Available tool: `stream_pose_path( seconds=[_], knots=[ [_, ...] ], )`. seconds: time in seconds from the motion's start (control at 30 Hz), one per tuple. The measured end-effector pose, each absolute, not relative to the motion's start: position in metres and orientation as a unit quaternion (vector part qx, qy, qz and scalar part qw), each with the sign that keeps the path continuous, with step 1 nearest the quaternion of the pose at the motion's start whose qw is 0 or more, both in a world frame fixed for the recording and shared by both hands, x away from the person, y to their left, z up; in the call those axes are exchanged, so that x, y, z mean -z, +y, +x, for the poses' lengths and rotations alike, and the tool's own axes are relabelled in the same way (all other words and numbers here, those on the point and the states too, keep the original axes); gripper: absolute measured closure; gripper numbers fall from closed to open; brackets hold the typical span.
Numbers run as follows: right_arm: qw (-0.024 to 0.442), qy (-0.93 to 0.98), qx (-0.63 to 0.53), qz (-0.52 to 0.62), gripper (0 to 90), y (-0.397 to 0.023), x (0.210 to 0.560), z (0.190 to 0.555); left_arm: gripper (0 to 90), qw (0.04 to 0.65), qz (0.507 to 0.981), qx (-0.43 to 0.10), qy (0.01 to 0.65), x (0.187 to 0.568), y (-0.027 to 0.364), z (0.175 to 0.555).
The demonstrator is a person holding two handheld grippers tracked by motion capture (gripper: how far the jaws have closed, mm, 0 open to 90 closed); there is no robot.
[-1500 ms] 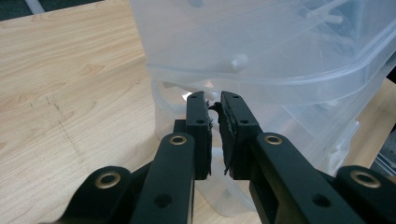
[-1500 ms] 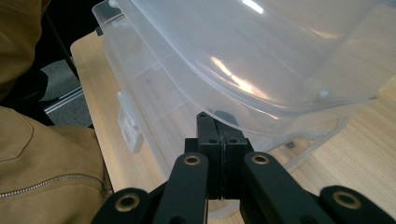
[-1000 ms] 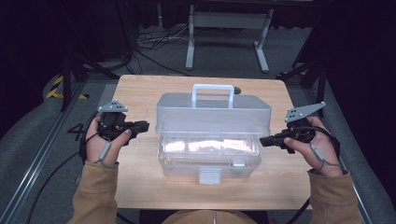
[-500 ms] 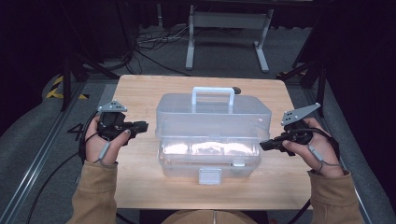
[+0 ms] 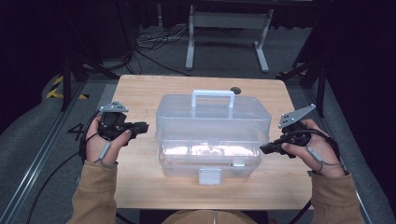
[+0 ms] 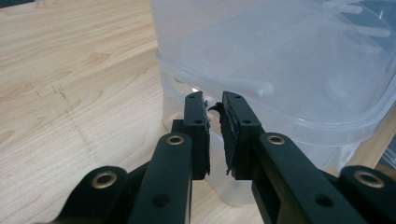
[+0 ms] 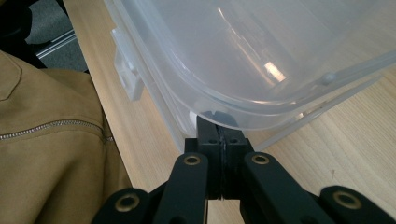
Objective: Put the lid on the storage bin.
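At nine o'clock of the clear box (image 5: 212, 135) waited the left gripper (image 5: 140, 127), a little spread. The right gripper (image 5: 265, 149), pressed together, touched the lid's edge at three o'clock, nearer.

A clear plastic box (image 5: 212, 135) sits on a light wood-grain table (image 5: 140, 93).

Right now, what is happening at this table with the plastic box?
A person sits at a wooden table with a gripper in each hand, working on a clear plastic box with a handle on its lid. The right gripper, jaws shut, has its tip at the box's rim near a corner, under the lid's edge. The left gripper, jaws slightly apart with nothing between them, points at the opposite side of the box. The front latch hangs down.
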State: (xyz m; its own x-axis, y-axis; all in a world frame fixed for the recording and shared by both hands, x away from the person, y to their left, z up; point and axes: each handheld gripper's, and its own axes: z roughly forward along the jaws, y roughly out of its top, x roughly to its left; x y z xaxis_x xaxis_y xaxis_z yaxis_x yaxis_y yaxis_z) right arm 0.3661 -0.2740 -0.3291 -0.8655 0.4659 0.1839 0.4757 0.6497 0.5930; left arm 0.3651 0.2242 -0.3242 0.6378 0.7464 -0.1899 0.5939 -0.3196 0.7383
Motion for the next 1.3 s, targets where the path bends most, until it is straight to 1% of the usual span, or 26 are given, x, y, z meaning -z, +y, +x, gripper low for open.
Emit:
stream_pose_path(
  seconds=[0.47, 1.3],
  knots=[
    [0.011, -0.920, 0.305, -0.247, 90.0, -0.272, 0.332, 0.366, 80.3, 0.406, 0.808, -0.092, 0.417, 0.325, 0.224, 0.365],
    [0.035, -0.936, 0.264, -0.228, 90.0, -0.267, 0.340, 0.366, 80.0, 0.396, 0.815, -0.086, 0.414, 0.327, 0.224, 0.367]
  ],
)
